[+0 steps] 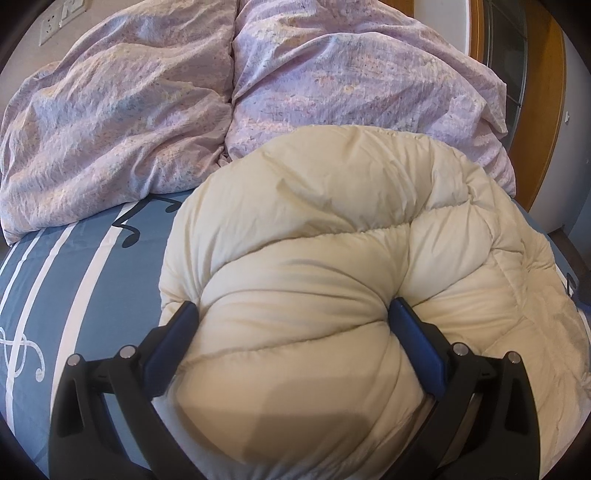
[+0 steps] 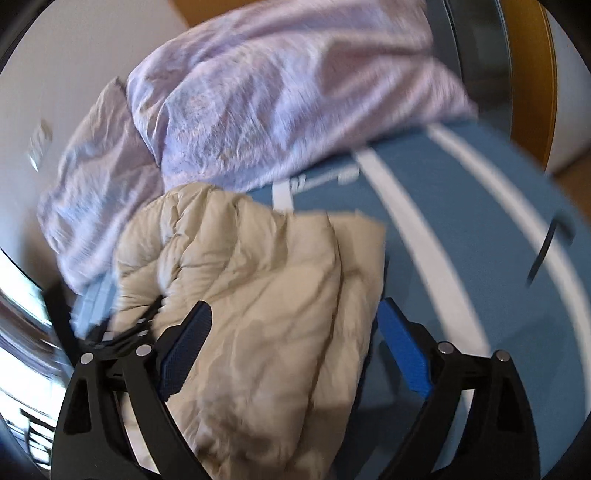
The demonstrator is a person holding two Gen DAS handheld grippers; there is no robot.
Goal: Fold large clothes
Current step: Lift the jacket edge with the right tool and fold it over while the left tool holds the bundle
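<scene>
A cream quilted puffer garment (image 1: 332, 251) lies bunched on a blue bed sheet with white stripes (image 1: 74, 273). My left gripper (image 1: 291, 314) stands wide open around a thick puffed fold of it, with a blue finger pad (image 1: 177, 339) against each side. In the blurred right wrist view the same garment (image 2: 258, 295) lies between the spread fingers of my right gripper (image 2: 295, 314), which is open; its right pad (image 2: 406, 350) stands clear of the cloth.
Two crumpled lilac duvets or pillows (image 1: 147, 110) are heaped along the head of the bed behind the garment. A wall socket (image 1: 55, 18) is at top left. A wooden and glass door (image 1: 517, 74) stands on the right.
</scene>
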